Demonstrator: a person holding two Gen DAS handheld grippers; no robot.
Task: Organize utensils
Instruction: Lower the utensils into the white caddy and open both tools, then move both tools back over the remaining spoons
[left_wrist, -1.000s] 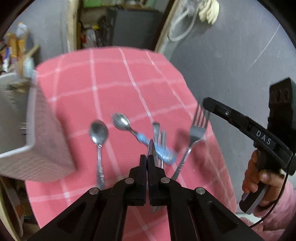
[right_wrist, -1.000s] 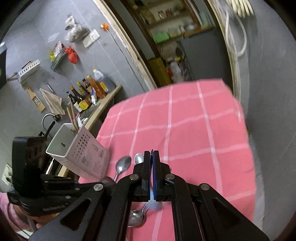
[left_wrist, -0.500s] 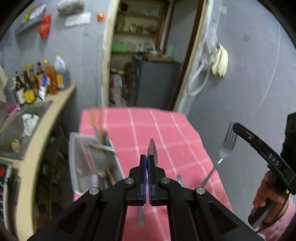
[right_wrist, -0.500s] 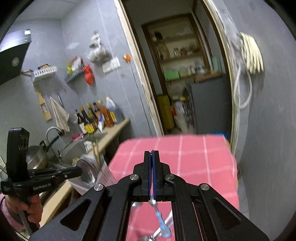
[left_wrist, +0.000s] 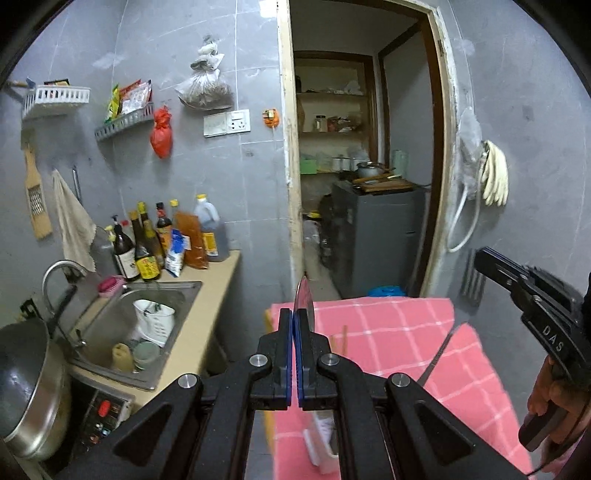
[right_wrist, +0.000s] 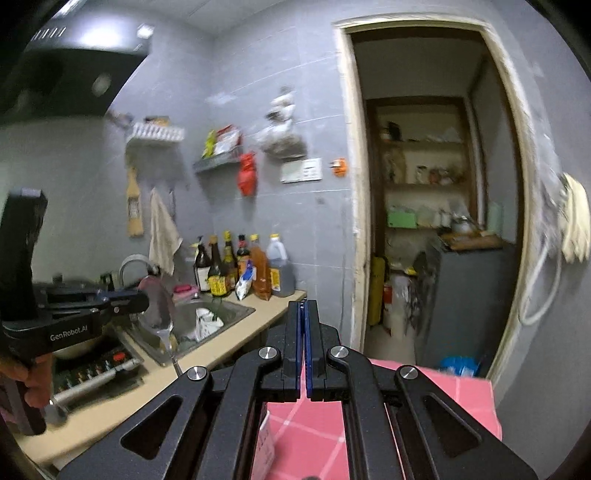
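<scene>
Between the closed left gripper jaws, a spoon, right gripper clamping a fork, above pink checked table, grey kitchen.

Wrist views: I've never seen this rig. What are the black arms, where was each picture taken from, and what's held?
No robot: a person holds a tool in each hand, each ending in a two-finger claw with a wide-angle camera looking along it. One picture looks along the left claw, the other along the right claw; each also shows the other tool from the side. Both are shut: the left on a spoon, the right on a fork. Below is a table under pink checked cloth, with a white holder on it.
</scene>
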